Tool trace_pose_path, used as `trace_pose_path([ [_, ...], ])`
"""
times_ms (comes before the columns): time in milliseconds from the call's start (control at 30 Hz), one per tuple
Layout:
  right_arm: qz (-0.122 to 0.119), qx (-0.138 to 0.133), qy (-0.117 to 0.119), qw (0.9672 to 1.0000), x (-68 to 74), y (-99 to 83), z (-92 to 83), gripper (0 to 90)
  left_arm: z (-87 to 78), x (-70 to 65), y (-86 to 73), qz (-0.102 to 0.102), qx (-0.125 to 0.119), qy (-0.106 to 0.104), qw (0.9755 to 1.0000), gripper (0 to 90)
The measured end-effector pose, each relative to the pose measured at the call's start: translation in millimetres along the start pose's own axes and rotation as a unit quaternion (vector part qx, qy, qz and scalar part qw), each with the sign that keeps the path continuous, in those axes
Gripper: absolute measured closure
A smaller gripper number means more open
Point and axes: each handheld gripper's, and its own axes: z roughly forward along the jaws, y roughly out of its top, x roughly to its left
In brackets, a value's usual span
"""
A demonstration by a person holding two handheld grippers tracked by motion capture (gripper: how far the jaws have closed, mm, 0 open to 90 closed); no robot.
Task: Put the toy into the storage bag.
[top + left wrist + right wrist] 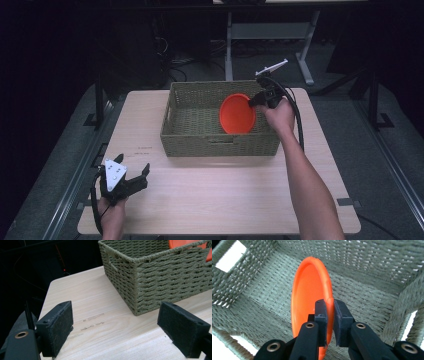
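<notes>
An orange plate (237, 114) hangs on edge inside the woven basket (190, 142), near its right end. My right gripper (256, 98) is shut on the plate's rim, reaching in over the basket's right wall. In the right gripper view the plate (308, 297) stands upright above the basket floor (262, 300), its rim pinched between the jaws of the right gripper (330, 311). My left gripper (134, 176) rests open near the table's front left corner, nothing between its pads (58, 325). The left gripper view shows the basket's near corner (136, 285) ahead.
The light wood table (215, 195) has free room in front of the basket and to its left. A metal table leg and cables (227, 45) stand on the dark floor behind. The basket has handle slots in its walls.
</notes>
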Motion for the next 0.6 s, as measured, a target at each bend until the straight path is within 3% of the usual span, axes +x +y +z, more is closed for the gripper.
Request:
trace_pose_path([
  [300,0.005,0.028,-0.001,0.9996,-1.7,-7.4,18.2,81.7,-0.1,-1.6,0.2,-0.001,-0.001,0.000,1.0000,12.7],
  [600,0.014,0.038,-0.002,0.9992,-6.9,-10.4,22.2,80.0,1.0,-1.6,1.1,0.001,0.000,0.001,1.0000,12.7],
])
